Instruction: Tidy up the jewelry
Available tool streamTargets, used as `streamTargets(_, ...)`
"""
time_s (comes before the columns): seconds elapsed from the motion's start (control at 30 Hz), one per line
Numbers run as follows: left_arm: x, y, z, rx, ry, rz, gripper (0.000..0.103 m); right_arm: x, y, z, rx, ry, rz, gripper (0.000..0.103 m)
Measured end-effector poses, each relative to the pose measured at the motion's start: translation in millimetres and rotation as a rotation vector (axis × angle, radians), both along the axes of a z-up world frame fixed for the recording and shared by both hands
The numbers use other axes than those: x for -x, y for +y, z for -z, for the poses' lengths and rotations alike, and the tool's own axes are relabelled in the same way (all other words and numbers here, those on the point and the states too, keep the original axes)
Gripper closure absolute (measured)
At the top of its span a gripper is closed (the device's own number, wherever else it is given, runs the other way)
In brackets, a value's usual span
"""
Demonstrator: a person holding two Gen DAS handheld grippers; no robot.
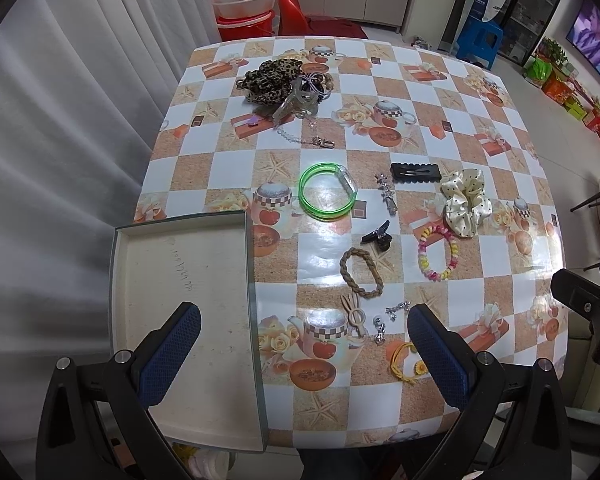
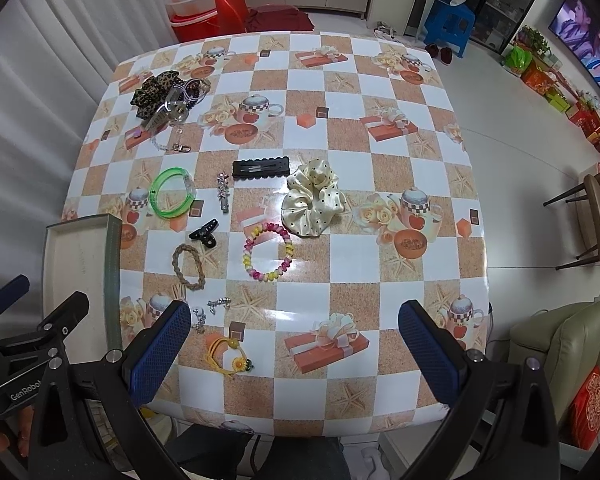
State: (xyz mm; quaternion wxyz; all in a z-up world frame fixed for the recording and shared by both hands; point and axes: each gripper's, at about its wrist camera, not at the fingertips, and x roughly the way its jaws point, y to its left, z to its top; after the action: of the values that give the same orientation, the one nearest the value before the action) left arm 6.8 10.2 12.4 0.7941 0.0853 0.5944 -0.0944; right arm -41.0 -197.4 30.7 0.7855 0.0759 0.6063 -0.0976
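Observation:
Jewelry lies scattered on the checked table: a green bangle [image 1: 327,191] [image 2: 171,194], a black hair clip card [image 1: 415,171] [image 2: 261,168], a cream dotted scrunchie [image 1: 465,201] [image 2: 314,200], a pastel bead bracelet [image 1: 437,253] [image 2: 267,251], a braided tan band [image 1: 361,274] [image 2: 188,266], a small black claw clip [image 1: 377,236] [image 2: 204,233] and a yellow flower tie [image 1: 406,362] [image 2: 230,354]. An empty shallow white tray [image 1: 188,320] [image 2: 82,258] sits at the near left edge. My left gripper [image 1: 300,360] hangs open above the tray's right rim. My right gripper [image 2: 294,354] is open over the near table edge, holding nothing.
A heap with a leopard scrunchie [image 1: 268,80] [image 2: 154,88], clear claw clips and a beaded chain lies at the far left. Small silver charms [image 1: 396,310] [image 2: 219,303] sit near the front. White curtains hang left; a red stool, chair and sofa stand around the table.

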Motion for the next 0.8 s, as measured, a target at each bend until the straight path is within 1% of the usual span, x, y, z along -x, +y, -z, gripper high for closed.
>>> streamTargets(0.8,0.3,2.8,1.3,0.002,-0.001,0.003,0.000,0.2,4.0,-1.8,0.006,0.000,-0.009,0.000)
